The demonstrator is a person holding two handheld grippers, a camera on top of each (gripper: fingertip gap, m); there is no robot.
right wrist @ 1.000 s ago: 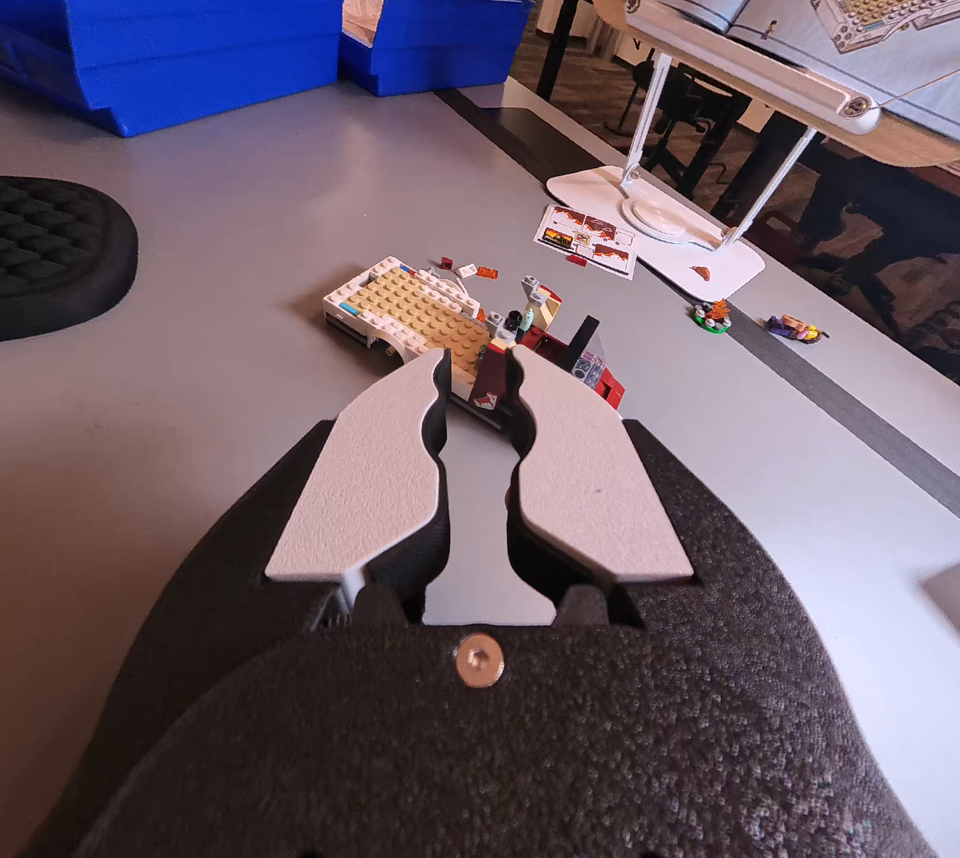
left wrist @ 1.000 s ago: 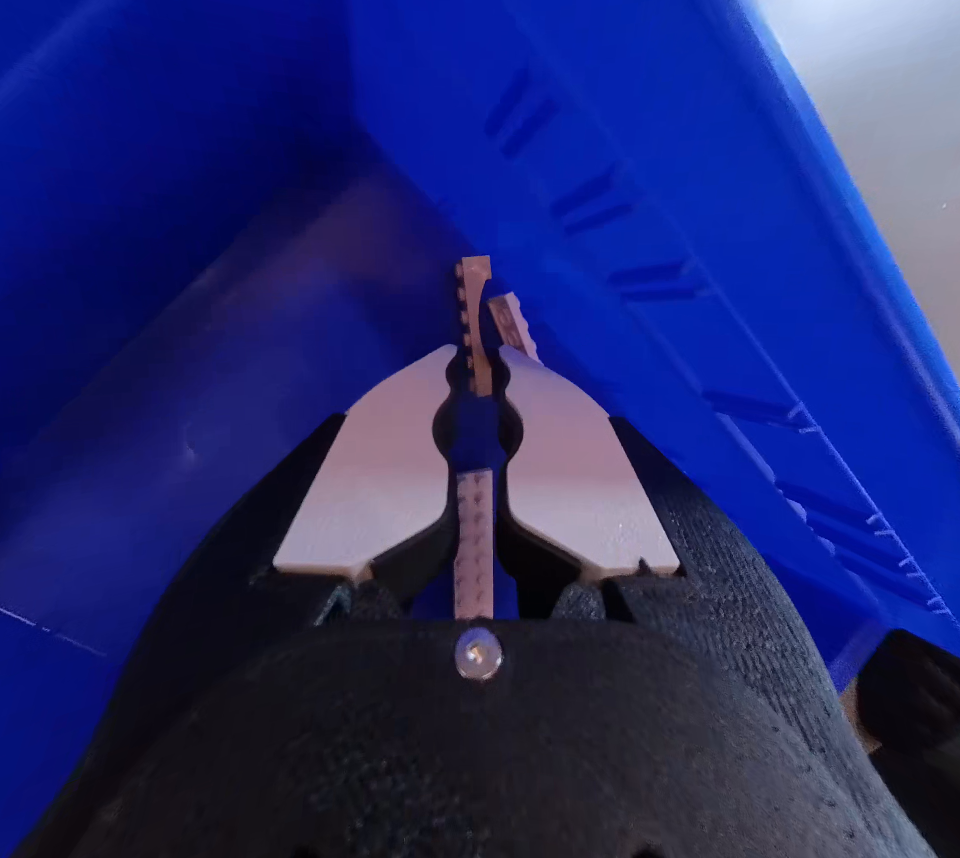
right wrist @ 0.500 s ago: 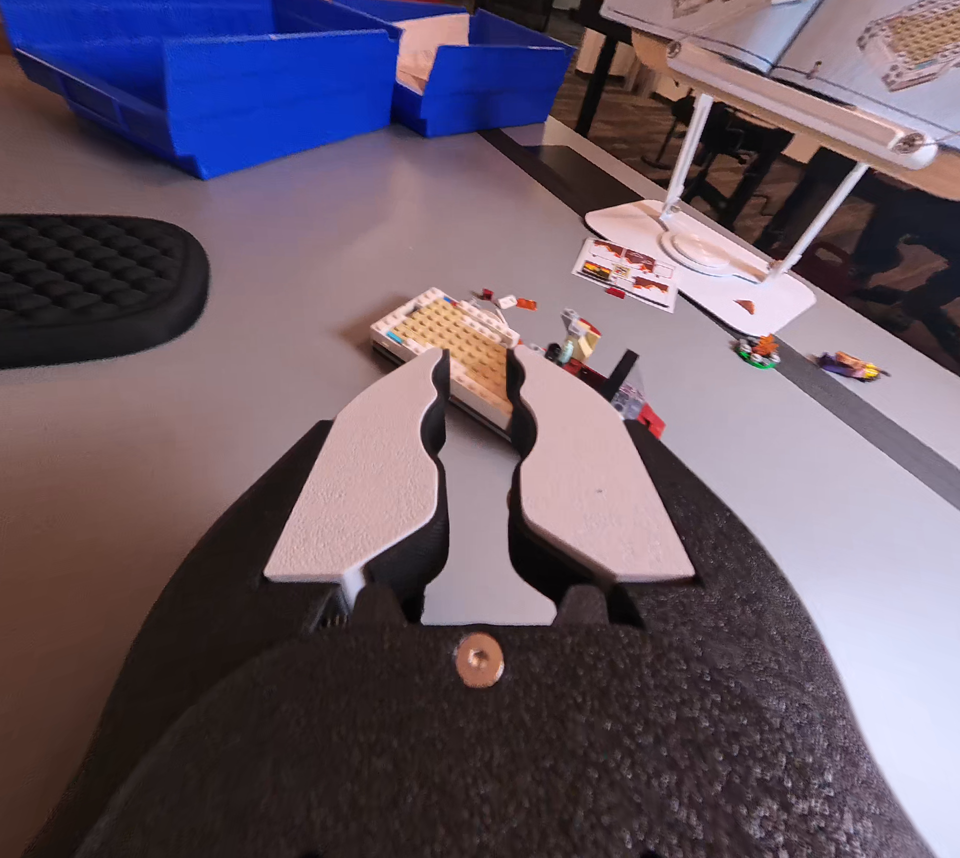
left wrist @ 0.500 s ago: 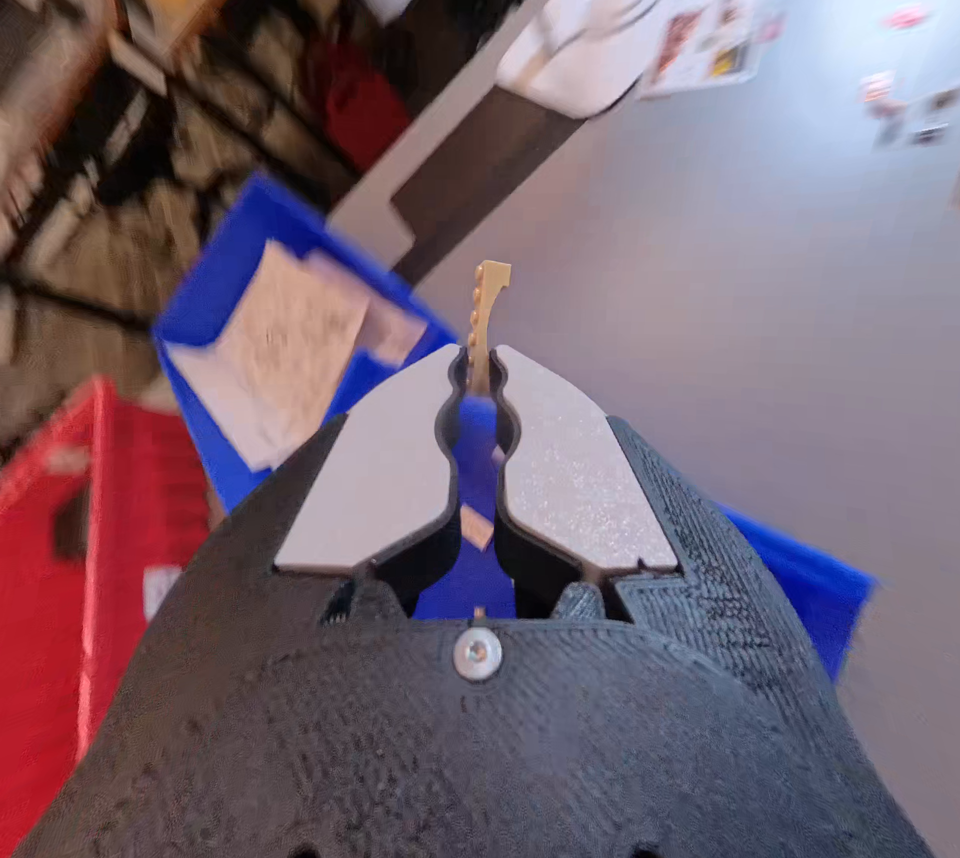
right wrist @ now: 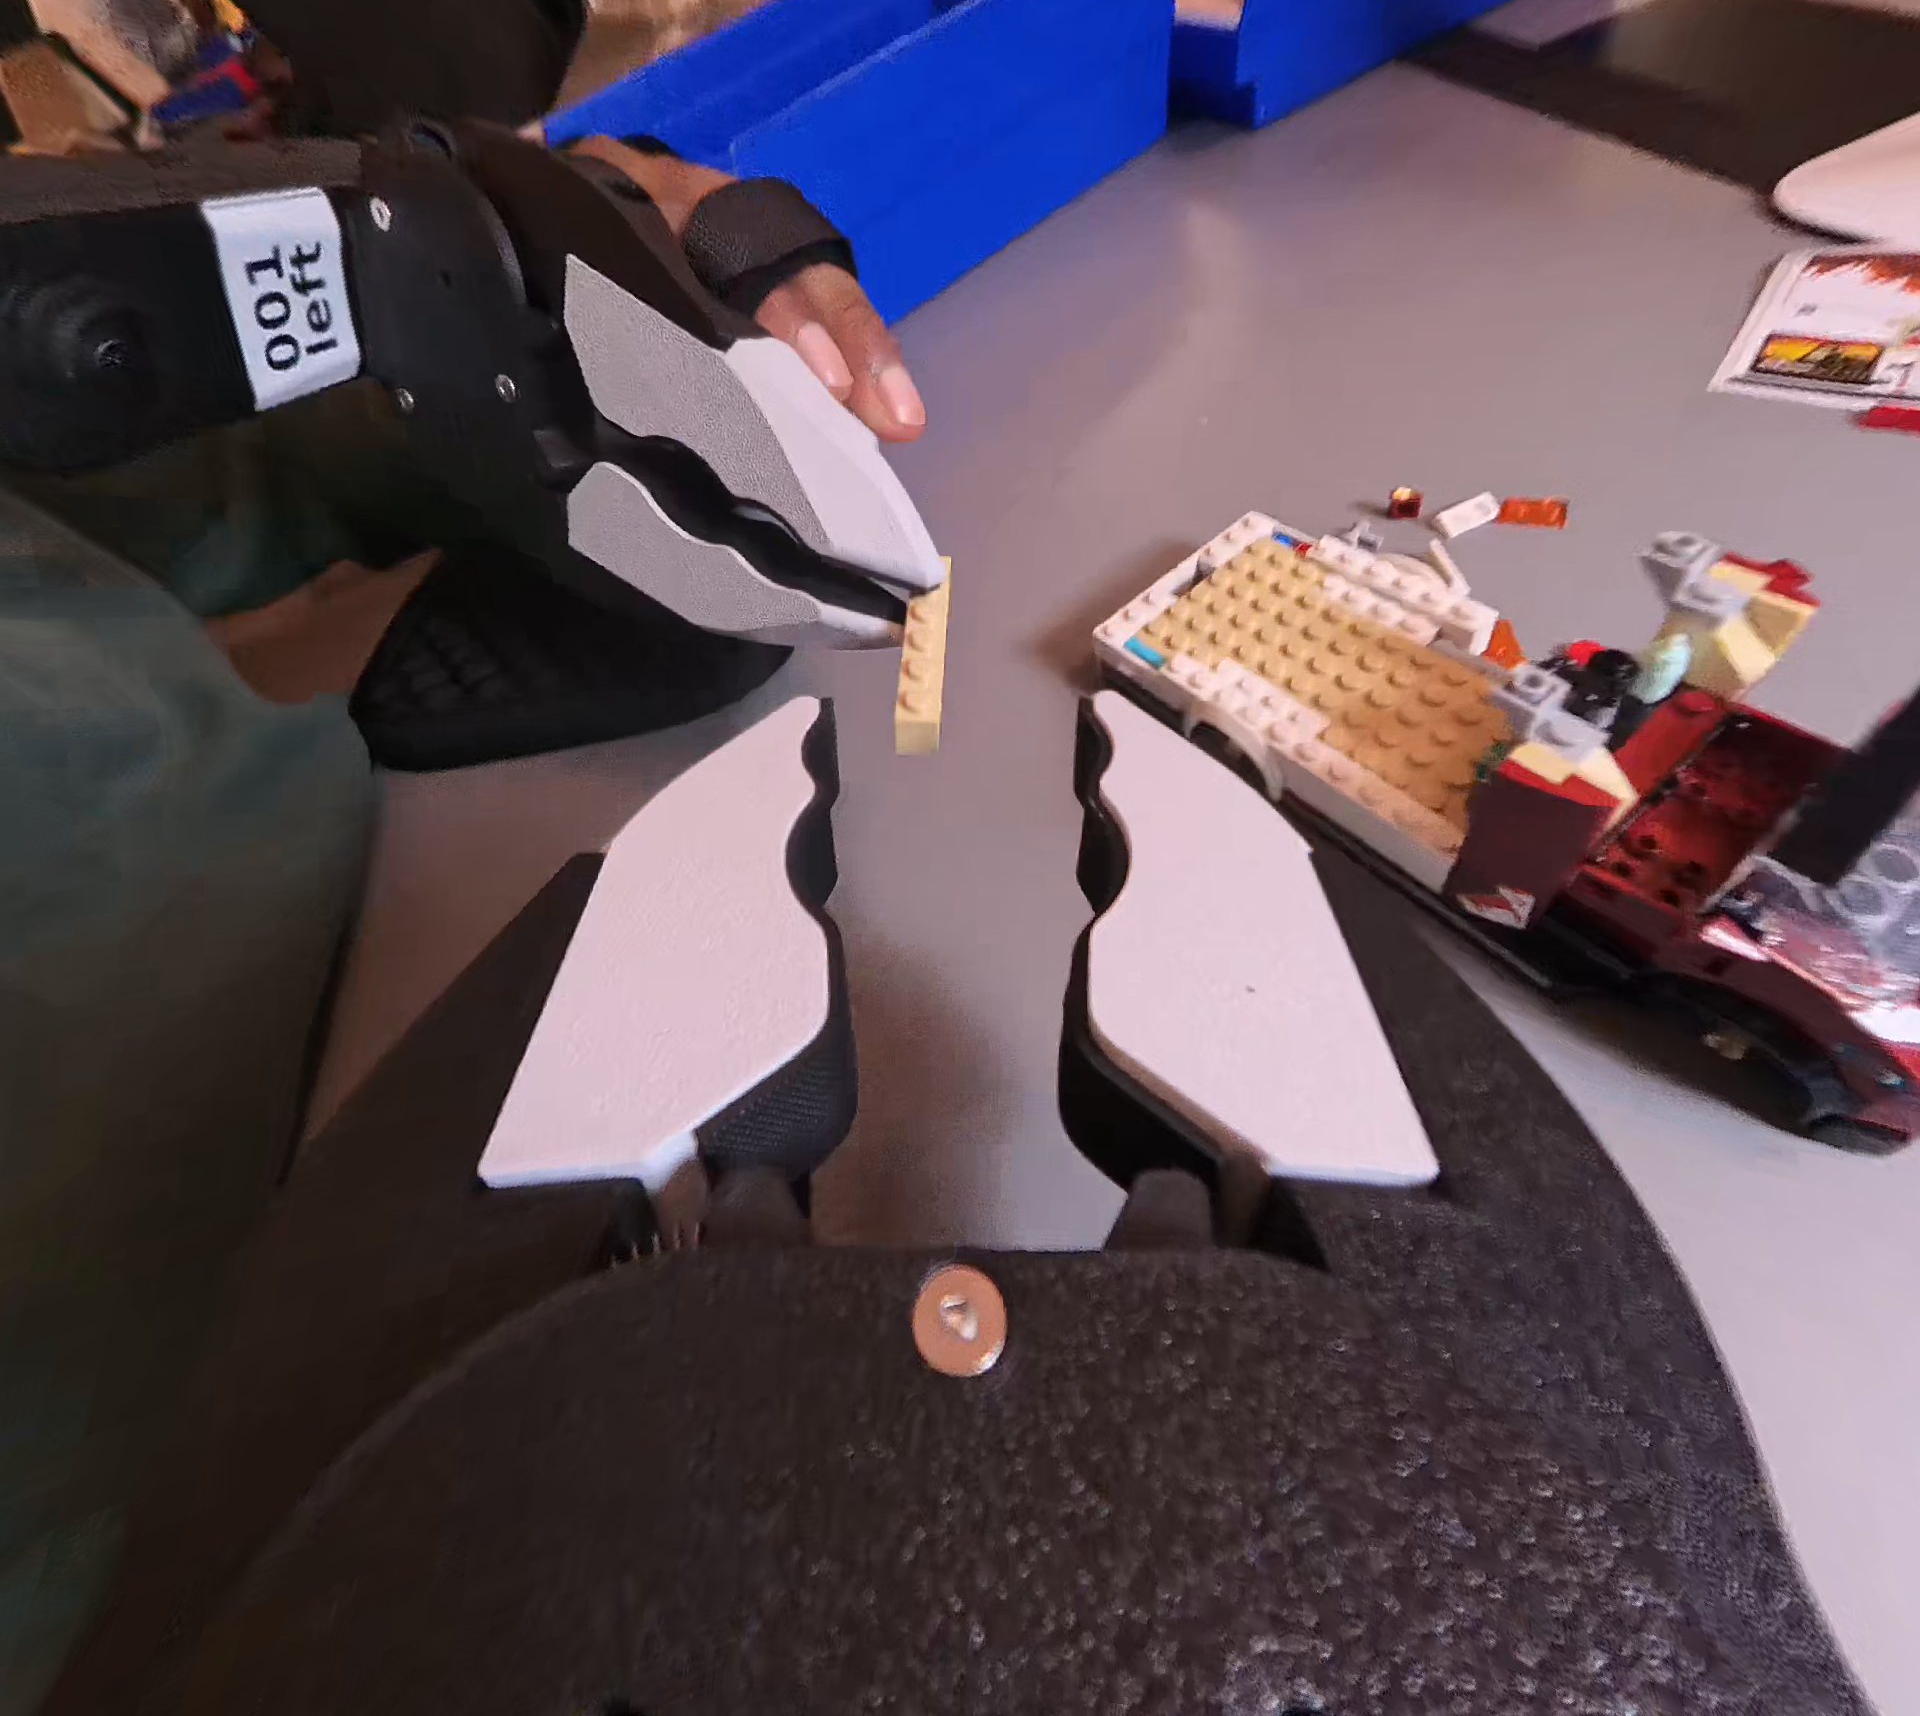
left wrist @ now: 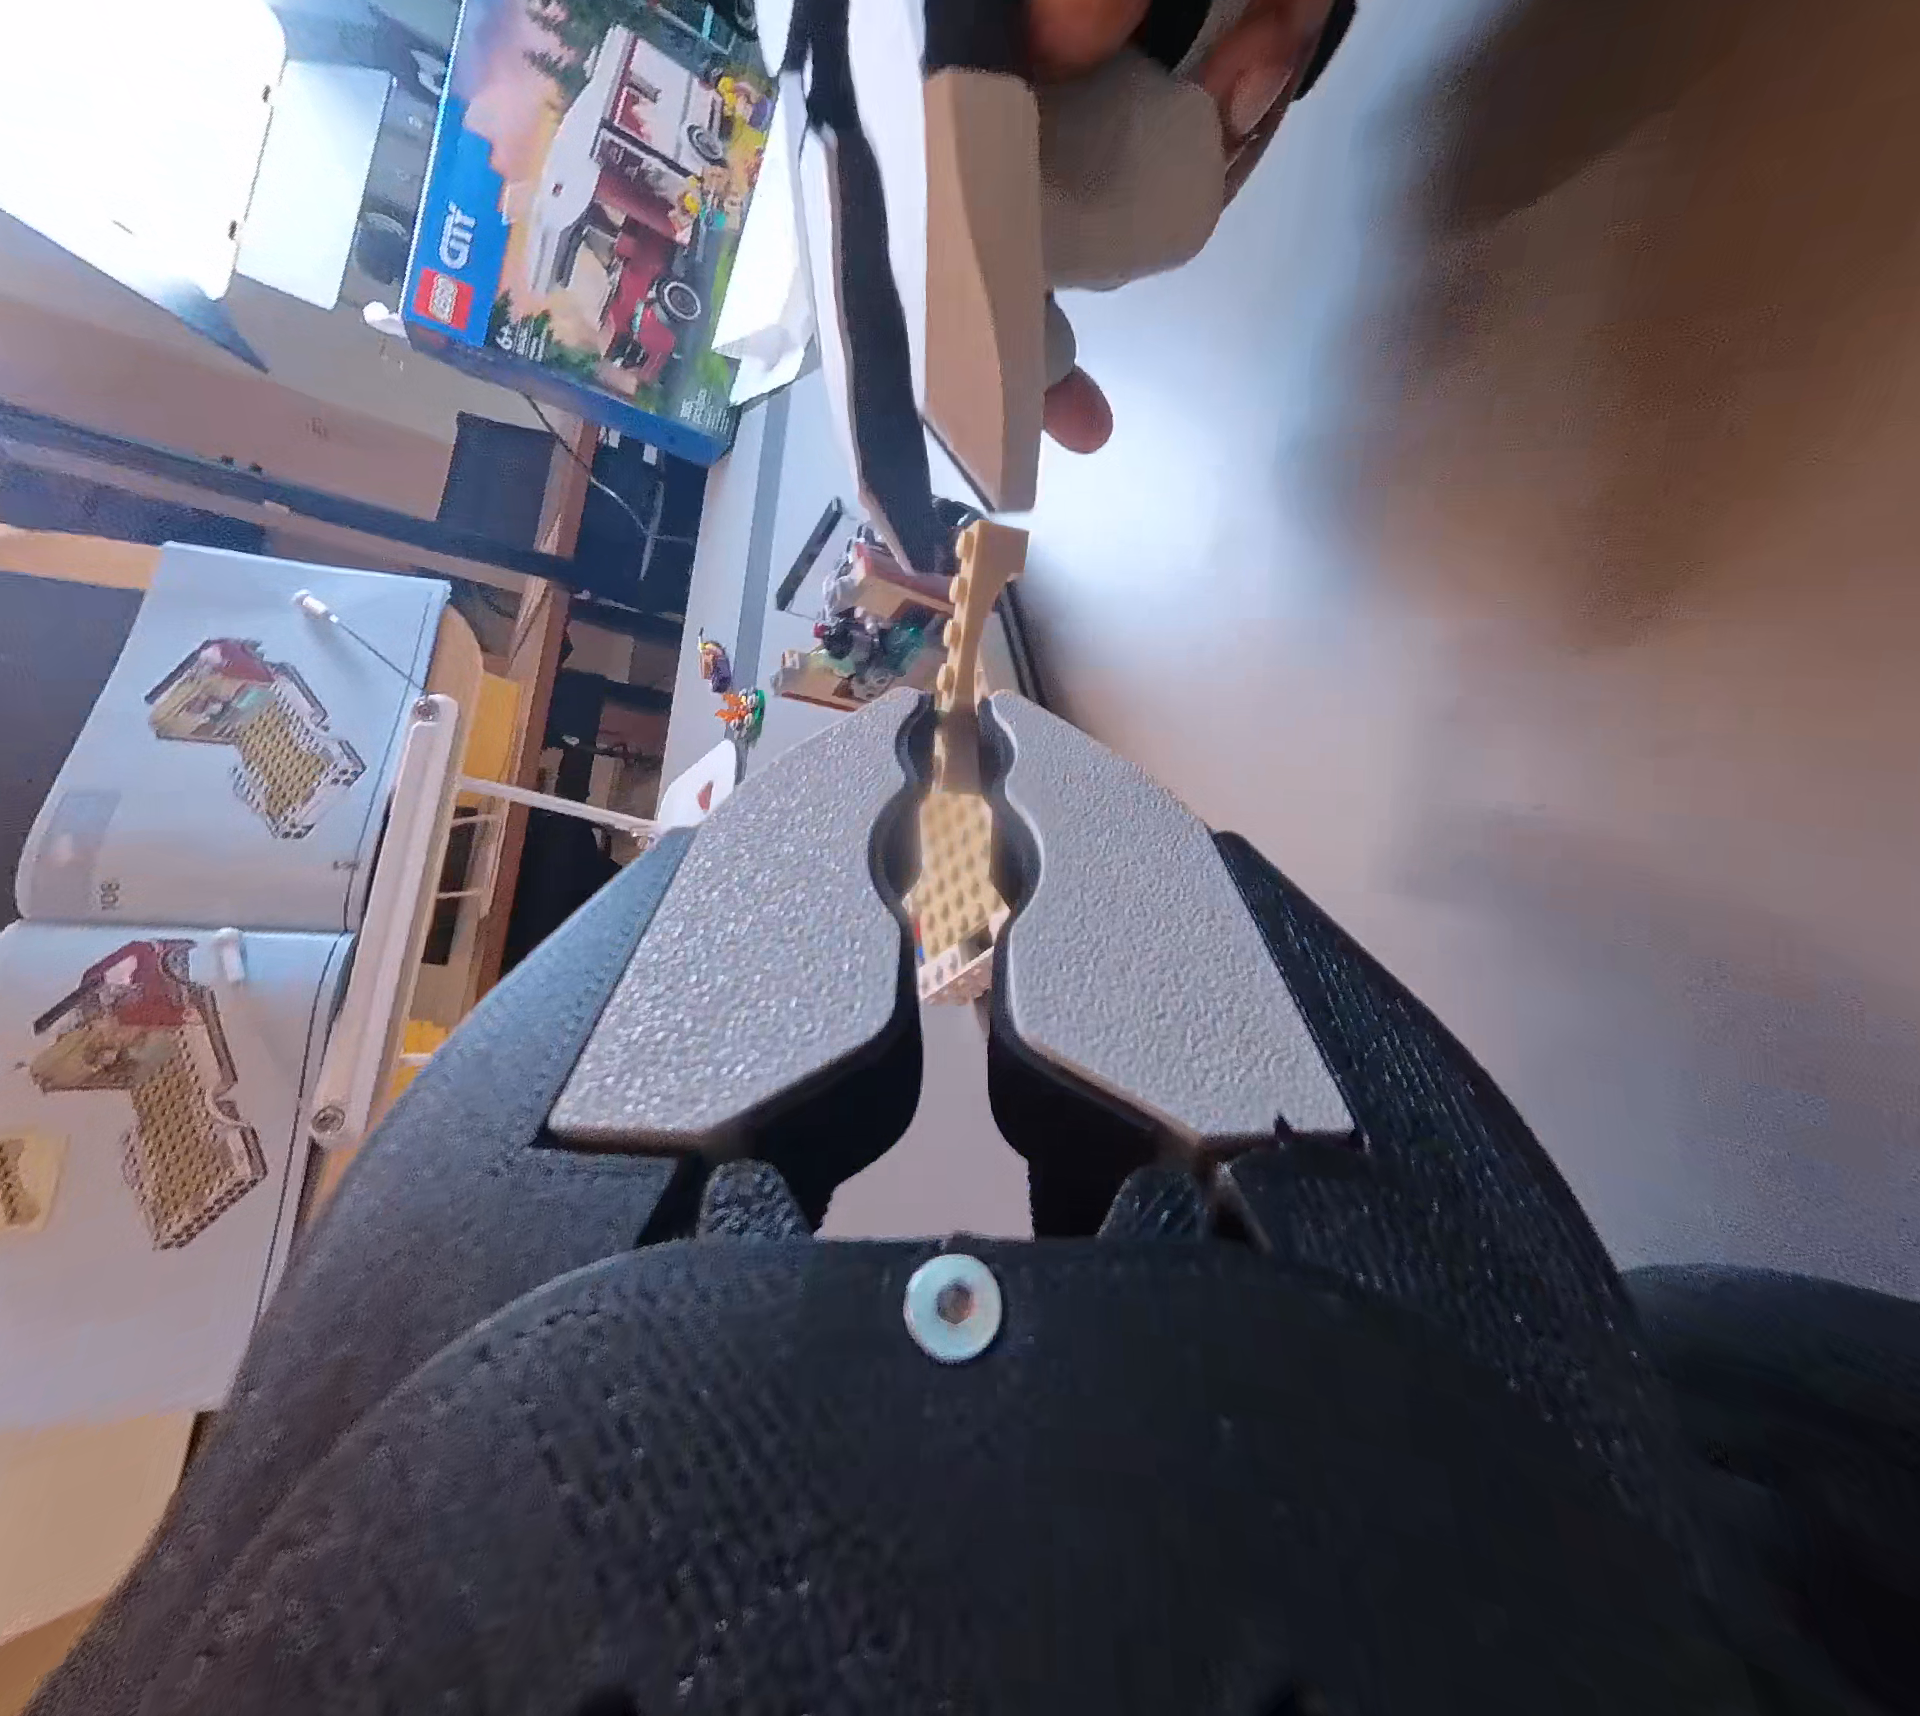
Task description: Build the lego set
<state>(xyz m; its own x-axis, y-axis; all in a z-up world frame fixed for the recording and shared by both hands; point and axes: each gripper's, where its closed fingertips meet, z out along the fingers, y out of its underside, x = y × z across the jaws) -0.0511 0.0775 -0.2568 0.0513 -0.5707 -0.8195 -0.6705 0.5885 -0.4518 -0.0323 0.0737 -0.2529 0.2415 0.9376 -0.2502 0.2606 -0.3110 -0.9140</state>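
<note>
Right wrist view: left tool [right wrist: 894, 601] pinches tan plate [right wrist: 923, 667] (open table [right wrist: 1299, 295] beyond).

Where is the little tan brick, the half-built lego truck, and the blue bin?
tan brick [right wrist: 923, 667], right wrist view, its studded face
lego truck [right wrist: 1340, 658], right wrist view, its tan floor
blue bin [right wrist: 956, 139], right wrist view, its front wall

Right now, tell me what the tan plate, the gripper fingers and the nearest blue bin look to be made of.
Tan plate: hard moulded plastic, smooth with a slight sheen, a row of studs on it.
Left gripper fingers: pale grey rigid plastic, matte and finely grained, probably printed; black backing.
Blue bin: smooth, stiff plastic by its thin flat walls, though blurred.
</note>
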